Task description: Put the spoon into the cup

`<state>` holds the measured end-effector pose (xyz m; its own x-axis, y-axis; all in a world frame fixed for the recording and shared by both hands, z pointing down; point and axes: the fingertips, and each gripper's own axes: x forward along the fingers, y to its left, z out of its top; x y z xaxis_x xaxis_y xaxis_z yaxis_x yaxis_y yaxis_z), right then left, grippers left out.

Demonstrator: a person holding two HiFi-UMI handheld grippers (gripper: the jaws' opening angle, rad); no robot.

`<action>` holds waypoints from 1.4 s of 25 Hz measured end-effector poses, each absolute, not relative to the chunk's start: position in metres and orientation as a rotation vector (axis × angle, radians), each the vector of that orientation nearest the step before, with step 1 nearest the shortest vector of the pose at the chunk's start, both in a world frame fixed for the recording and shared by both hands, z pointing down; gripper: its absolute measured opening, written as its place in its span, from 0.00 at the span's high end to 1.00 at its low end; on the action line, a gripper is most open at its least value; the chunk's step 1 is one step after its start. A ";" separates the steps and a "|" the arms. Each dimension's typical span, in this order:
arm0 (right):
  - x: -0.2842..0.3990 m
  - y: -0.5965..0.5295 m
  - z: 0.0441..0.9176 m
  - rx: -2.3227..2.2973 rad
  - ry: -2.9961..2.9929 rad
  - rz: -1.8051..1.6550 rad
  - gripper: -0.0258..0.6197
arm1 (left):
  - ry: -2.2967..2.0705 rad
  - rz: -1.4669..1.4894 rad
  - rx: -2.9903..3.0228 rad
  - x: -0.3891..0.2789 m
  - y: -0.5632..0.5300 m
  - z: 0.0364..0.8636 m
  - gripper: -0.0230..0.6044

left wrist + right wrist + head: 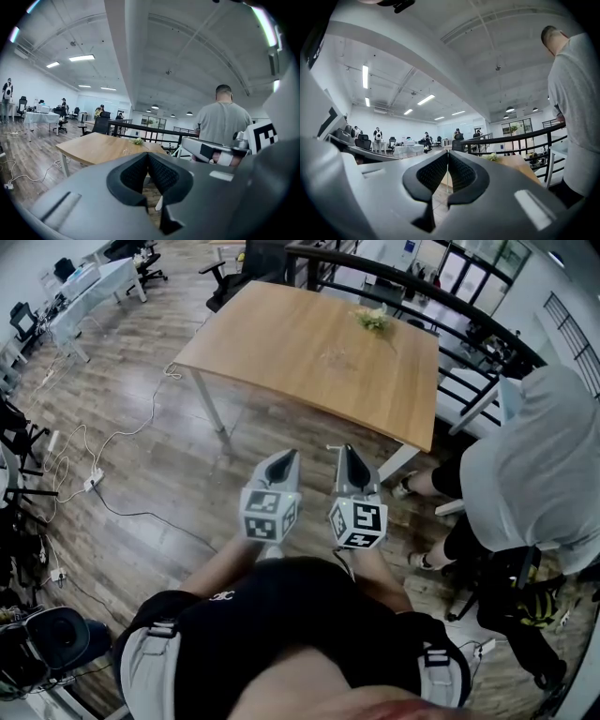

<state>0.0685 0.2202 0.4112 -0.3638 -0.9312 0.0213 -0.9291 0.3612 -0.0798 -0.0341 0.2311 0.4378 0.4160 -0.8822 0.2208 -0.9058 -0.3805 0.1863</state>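
No spoon or cup can be made out for certain. A small pale shape (333, 357) lies on the wooden table (281, 352), too faint to identify. Both grippers are held side by side over the floor, well short of the table and pointing towards it. The left gripper (286, 457) is shut with nothing in it; in its own view the pads (136, 174) meet at the tip. The right gripper (349, 451) is likewise shut and empty, and its pads (461, 172) touch in the right gripper view.
A small bunch of flowers (373, 320) sits at the table's far side. A person in a grey shirt (534, 474) stands at the table's right corner. A black railing (469, 310) runs behind the table. Cables (94, 479) trail over the floor at left.
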 end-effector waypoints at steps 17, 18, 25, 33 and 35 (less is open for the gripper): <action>0.010 0.192 0.425 -1.835 2.520 -0.101 0.94 | -1.471 0.118 2.459 -0.090 0.193 0.452 0.95; 0.009 0.190 0.426 -1.839 2.516 -0.103 0.94 | -1.468 0.122 2.460 -0.092 0.192 0.454 0.95; 0.011 0.164 0.422 -1.864 2.467 -0.096 0.94 | -1.486 0.130 2.450 -0.109 0.171 0.458 0.95; 0.002 0.118 0.417 -1.831 2.475 -0.038 0.94 | -1.556 0.121 2.405 -0.130 0.132 0.461 0.95; 0.002 0.105 0.414 -1.827 2.462 -0.010 0.94 | -1.571 0.125 2.395 -0.135 0.120 0.463 0.95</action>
<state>0.0016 0.1047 0.4141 -0.2880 -0.9560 -0.0567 -0.9555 0.2908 -0.0503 -0.1352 0.1196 0.4628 0.4068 -0.8867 0.2197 -0.9102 -0.3732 0.1795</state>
